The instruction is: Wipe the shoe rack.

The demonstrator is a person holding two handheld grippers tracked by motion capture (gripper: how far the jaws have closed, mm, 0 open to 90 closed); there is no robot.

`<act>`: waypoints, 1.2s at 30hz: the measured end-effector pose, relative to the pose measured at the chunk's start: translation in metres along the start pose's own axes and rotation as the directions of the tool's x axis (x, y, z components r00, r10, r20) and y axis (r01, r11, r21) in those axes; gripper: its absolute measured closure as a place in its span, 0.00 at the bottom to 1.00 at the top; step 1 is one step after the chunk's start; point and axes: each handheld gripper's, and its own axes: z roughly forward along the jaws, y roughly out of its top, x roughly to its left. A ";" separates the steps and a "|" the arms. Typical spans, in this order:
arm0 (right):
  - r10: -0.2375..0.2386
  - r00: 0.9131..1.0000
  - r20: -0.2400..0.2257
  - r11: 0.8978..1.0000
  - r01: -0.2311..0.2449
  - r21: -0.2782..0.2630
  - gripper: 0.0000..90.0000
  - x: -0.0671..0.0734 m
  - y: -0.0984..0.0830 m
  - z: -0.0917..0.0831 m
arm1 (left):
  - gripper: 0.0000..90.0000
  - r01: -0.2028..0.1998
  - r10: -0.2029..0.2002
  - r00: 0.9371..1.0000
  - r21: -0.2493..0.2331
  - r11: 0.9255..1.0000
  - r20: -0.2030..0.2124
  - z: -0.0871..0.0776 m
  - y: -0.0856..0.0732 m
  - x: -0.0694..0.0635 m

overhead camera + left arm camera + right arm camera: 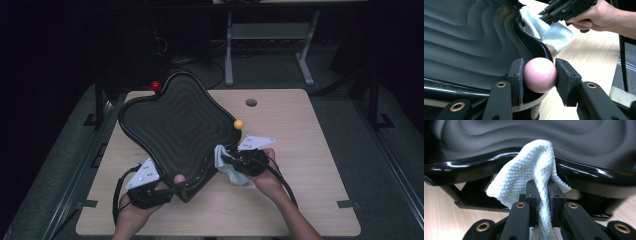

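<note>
A black tray (175,125) with a rippled surface stands tilted on the wooden table, with coloured balls at its corners. The red ball (156,85) is at the far corner and the yellow ball (239,124) at the right one. My left gripper (539,77) is shut on the pink ball (540,74) at the tray's near corner, its pads pressing both sides. My right gripper (541,197) is shut on a white waffle-weave cloth (529,172). The cloth drapes over the glossy rim (474,166) of the tray. In the high view the right gripper (232,162) sits at the tray's near right edge.
The light wooden table (300,150) has a round cable hole (251,102) near its far edge. Bare tabletop lies to the right of the tray. A grey metal stand (270,35) is on the floor behind the table. Dark surroundings lie beyond.
</note>
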 end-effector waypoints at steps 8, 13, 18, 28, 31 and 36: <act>0.037 0.998 0.048 0.999 -0.036 -0.006 0.90 -0.019 -0.007 -0.019 | 0.67 -0.001 0.001 1.000 -0.002 1.000 0.003 -0.002 -0.001 0.001; 0.072 0.992 0.104 0.997 -0.071 -0.006 0.90 -0.040 -0.008 -0.025 | 0.67 0.000 0.000 1.000 -0.002 1.000 0.005 -0.003 -0.002 0.002; 0.110 0.984 0.139 0.994 -0.110 -0.009 0.90 -0.058 -0.004 -0.022 | 0.67 0.000 0.000 1.000 -0.004 1.000 0.010 -0.003 -0.002 0.002; 0.058 0.996 0.072 0.998 -0.057 -0.007 0.90 -0.029 -0.001 -0.011 | 0.67 0.005 -0.005 1.000 -0.006 1.000 -0.007 -0.001 -0.001 0.007; 0.054 0.998 0.044 0.998 -0.053 -0.013 0.90 -0.018 -0.001 -0.002 | 0.67 0.010 -0.010 1.000 -0.007 1.000 -0.010 0.002 0.001 0.010; 0.036 0.999 -0.003 0.999 -0.036 0.027 0.90 -0.003 -0.010 0.024 | 0.67 0.010 -0.011 1.000 -0.016 1.000 -0.025 0.007 0.003 0.012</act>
